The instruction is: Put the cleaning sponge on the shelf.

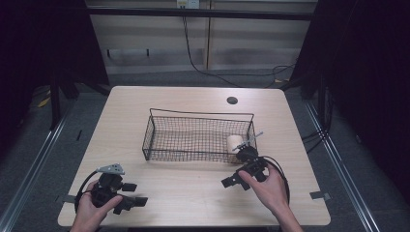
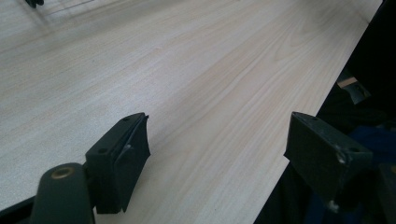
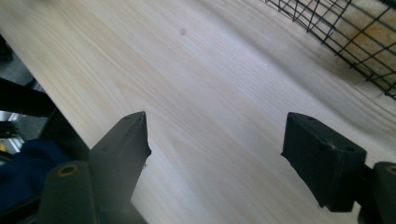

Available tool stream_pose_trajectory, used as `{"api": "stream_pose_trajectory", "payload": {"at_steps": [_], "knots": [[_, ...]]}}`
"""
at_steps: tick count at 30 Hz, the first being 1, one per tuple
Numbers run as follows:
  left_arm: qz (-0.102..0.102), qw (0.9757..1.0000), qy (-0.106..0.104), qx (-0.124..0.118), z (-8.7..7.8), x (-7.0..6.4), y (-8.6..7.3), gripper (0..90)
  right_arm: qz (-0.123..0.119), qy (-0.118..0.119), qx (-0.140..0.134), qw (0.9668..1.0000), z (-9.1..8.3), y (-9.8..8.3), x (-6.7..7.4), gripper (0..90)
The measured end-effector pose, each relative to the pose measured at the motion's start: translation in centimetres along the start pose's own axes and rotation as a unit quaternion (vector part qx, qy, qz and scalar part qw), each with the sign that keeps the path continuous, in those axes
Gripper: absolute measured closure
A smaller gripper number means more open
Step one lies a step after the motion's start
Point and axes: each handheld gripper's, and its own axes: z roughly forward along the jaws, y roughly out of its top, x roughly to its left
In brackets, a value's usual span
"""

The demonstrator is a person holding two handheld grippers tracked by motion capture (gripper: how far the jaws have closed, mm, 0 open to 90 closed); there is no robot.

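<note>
plainly both grippers rest low on the table (image 1: 193, 188) with jaws spread and nothing between them; the right gripper (image 1: 226, 182) lies just outside the basket (image 1: 159, 145), near its right end, where a pale roll (image 1: 235, 143) sits inside; the left gripper (image 1: 142, 200) waits well apart at the near left corner; a good pick likely means lifting the right one over the rim, coming down on the roll squarely, and closing gently, clear of the mesh.
</note>
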Motion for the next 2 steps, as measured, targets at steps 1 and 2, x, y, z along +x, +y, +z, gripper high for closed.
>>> {"api": "stream_pose_trajectory", "payload": {"at_steps": [1,2], "knots": [[-0.002,1.0,-0.001,0.0,0.0,0.01,0.0,21.2,-0.001,0.001,-0.002,1.0,0.22,-0.26,-0.07,22.4],[-0.001,1.0,-0.001,0.002,-0.04,0.04,0.01,21.2,0.002,0.005,-0.001,1.0,0.35,-0.39,-0.13,22.4]]}}
